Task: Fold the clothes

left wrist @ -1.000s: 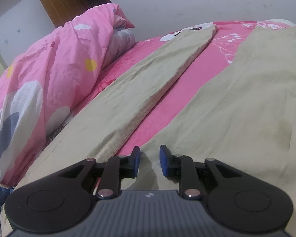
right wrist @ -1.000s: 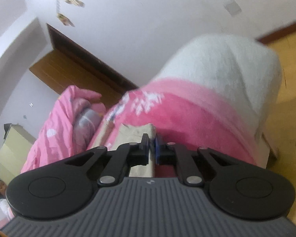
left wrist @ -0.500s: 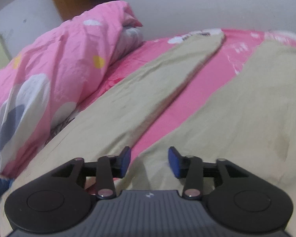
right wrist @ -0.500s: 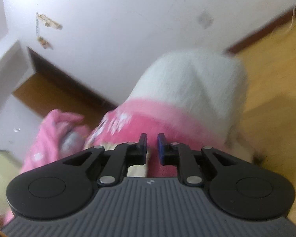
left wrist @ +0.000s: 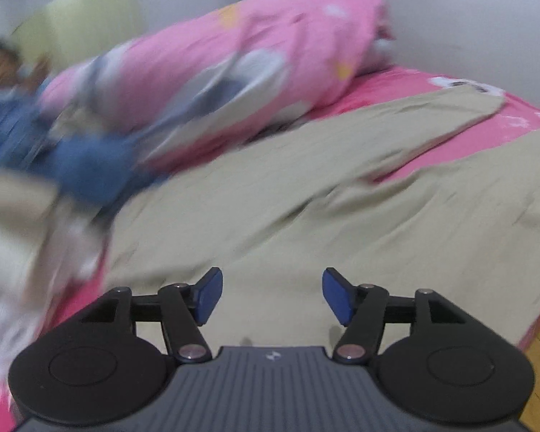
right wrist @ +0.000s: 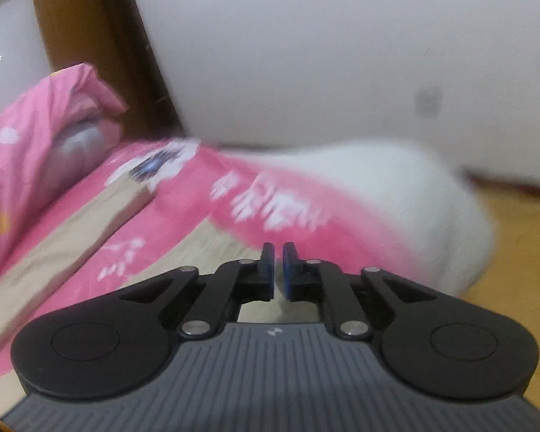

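The beige trousers are spread unfolded on the pink bed sheet beside the pink quilt, with every fold left to be made, while the left gripper, just opened, is released and empty, and the right gripper is clenched on nothing.

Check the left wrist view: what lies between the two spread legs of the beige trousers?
Bare pink bedsheet shows between the legs of the beige trousers, in the left wrist view.

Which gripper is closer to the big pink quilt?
Left. The left gripper hangs over the beige trousers, with the pink quilt just beyond. The right gripper sits farther along the bed; the quilt lies off to its far left.
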A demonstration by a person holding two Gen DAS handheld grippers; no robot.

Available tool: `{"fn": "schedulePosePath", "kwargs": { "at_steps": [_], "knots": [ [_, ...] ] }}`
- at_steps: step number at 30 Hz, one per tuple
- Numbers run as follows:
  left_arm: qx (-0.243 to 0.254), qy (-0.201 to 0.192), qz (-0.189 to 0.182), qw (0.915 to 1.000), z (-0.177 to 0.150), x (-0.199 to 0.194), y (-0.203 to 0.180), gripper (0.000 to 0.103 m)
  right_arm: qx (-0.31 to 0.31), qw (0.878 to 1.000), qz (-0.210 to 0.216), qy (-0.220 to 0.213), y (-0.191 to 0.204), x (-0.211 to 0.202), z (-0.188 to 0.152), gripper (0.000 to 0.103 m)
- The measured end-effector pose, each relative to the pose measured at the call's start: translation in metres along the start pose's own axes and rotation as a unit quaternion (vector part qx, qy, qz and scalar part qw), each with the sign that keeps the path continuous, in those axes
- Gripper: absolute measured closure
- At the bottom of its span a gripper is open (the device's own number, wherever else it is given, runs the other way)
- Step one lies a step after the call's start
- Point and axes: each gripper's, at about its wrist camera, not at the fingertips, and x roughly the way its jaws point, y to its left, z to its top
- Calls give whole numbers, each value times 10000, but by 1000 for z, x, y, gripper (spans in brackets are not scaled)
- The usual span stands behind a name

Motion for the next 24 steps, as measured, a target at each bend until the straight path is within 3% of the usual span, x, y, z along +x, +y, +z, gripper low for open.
{"fn": "schedulePosePath", "kwargs": {
  "at_steps": [2,3,5,8,10,14,19,22,23,24],
  "knots": [
    [-265,280,66,9992,-19,-5,14,39,-410,9975,573,-4,29,-20,-10,97],
    [-397,421,99,9983,-29,-7,21,39,-731,9916,1069,47,51,-31,-21,97],
    [-671,647,103,9956,-43,-10,27,39,-1379,9691,2039,166,95,-54,-44,91],
    [-972,723,93,9926,-59,-14,28,37,-2214,9100,3480,416,153,-91,-93,85],
    [-1096,746,114,9911,-66,-15,29,35,-2666,8769,3962,545,173,-107,-122,82],
    [-1247,735,127,9894,-76,-14,31,33,-3104,8743,3645,795,174,-112,-153,78],
    [-1296,622,67,9896,-81,-9,33,25,-2631,9197,2783,858,152,-134,-138,72],
    [-1325,542,-12,9897,-84,-9,35,22,-2397,9386,2317,887,146,-149,-134,67],
    [-1327,511,-42,9898,-85,-9,36,22,-2317,9443,2160,896,144,-154,-132,59],
    [-1329,480,-72,9899,-86,-10,37,22,-2333,9420,2250,874,151,-162,-137,56]
  ]
}}
